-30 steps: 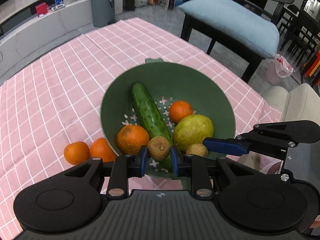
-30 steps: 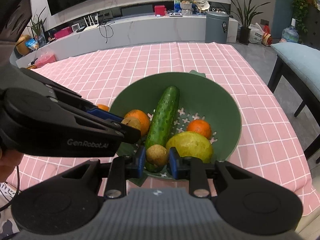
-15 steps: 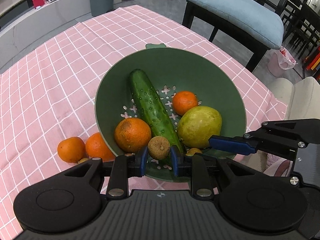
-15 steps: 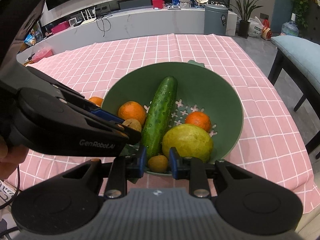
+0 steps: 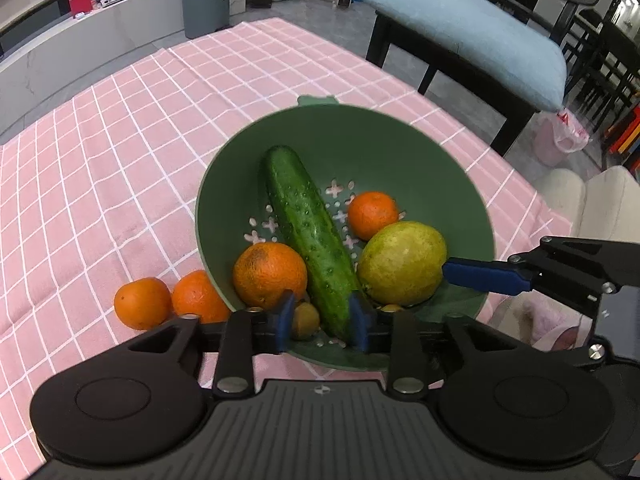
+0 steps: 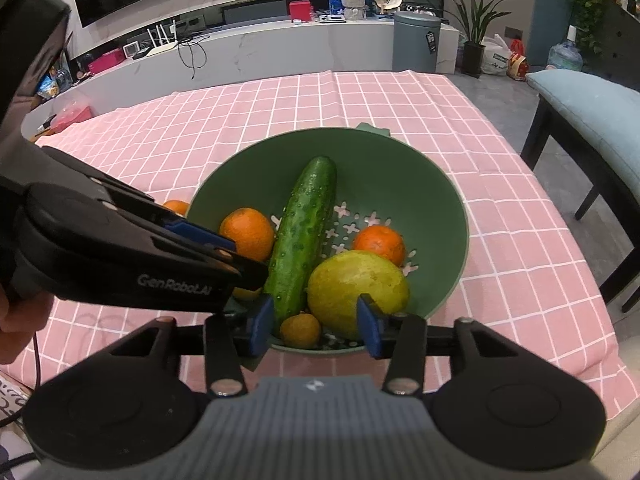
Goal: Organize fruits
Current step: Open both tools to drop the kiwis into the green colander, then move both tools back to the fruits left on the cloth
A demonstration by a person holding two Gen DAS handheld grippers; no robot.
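A green colander bowl [image 5: 400, 148] [image 6: 420, 176] on the pink checked cloth holds a cucumber [image 5: 308, 236] [image 6: 304, 236], a big orange [image 5: 270, 274] [image 6: 247, 232], a small orange [image 5: 373, 215] [image 6: 379, 243] and a yellow-green fruit [image 5: 402, 262] [image 6: 358, 292]. My left gripper [image 5: 322, 318] is open over the near rim, a small brown fruit [image 5: 305, 320] lying loose between its fingers. My right gripper [image 6: 316, 326] is open, a small brown fruit [image 6: 300, 330] lying in the bowl between its fingers.
Two oranges [image 5: 142, 302] [image 5: 198, 296] lie on the cloth left of the bowl. A chair with a blue cushion [image 5: 472, 36] stands beyond the table's right edge. A grey bin [image 6: 416, 42] and a low white counter [image 6: 260, 52] are behind the table.
Both grippers have opened and let their small brown fruits drop into the near part of the bowl. Both have pulled back slightly.
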